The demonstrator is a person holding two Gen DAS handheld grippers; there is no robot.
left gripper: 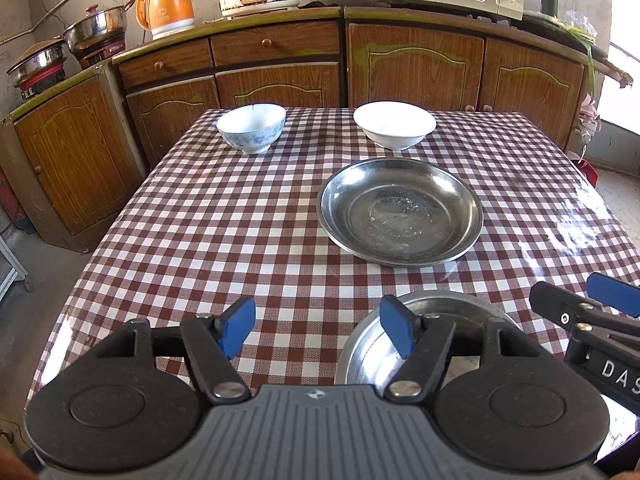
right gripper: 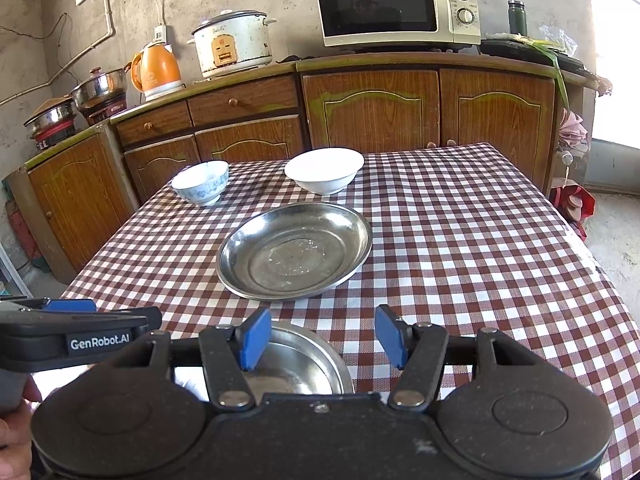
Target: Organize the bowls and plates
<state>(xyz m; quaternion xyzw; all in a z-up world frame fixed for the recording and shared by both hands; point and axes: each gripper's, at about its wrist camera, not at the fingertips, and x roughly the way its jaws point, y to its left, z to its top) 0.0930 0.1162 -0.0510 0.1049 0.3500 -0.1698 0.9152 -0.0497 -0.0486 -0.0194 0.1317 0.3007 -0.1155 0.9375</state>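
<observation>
Four dishes sit on the checked table (left gripper: 224, 216), laid out as a start for sorting: nothing is stacked yet. At the far edge stand two bowls, well apart: the small blue-patterned bowl (left gripper: 252, 127) on the left and the wider white bowl (left gripper: 394, 125) on the right. Just in front of the white bowl lies the large steel plate (left gripper: 400, 218), flat and empty, near the table's middle. Nearest the person sits a second, smaller steel dish (right gripper: 298, 362), partly hidden behind both tools. Its place between the two tools suggests it is the first thing to be handled, probably to go into or under the large plate, with the bowls nested afterwards; that is a guess from the layout.

The left gripper (left gripper: 318, 332) hangs over the near left part of the table, tipped downward and forward, its blue pads spread with nothing but cloth between them; its right pad stands over the small dish's left rim, and whether it touches cannot be told. The right gripper (right gripper: 323, 336) sits just beside it on the right, likewise tilted down, pads apart and holding nothing, its left pad above the dish's rim. In the right wrist view a hand (right gripper: 16, 432) grips the left tool's handle at the lower left corner.
</observation>
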